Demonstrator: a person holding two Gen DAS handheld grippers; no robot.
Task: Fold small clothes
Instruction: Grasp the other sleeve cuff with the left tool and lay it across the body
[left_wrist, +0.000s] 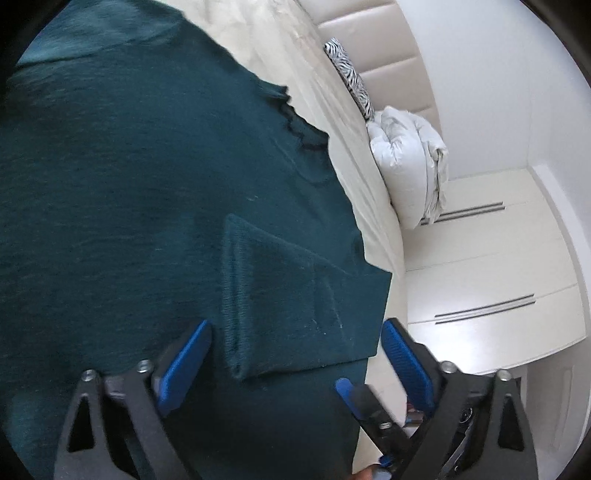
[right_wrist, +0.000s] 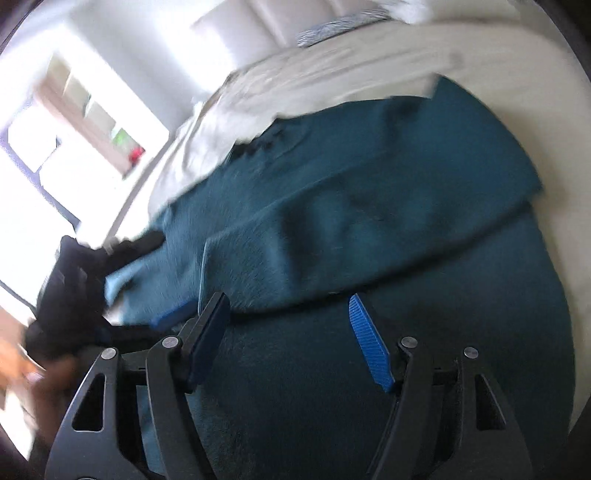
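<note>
Sweater (left_wrist: 147, 184) on bed (left_wrist: 354, 140)

No text, label, brand, number or sign can be read in either view.
</note>
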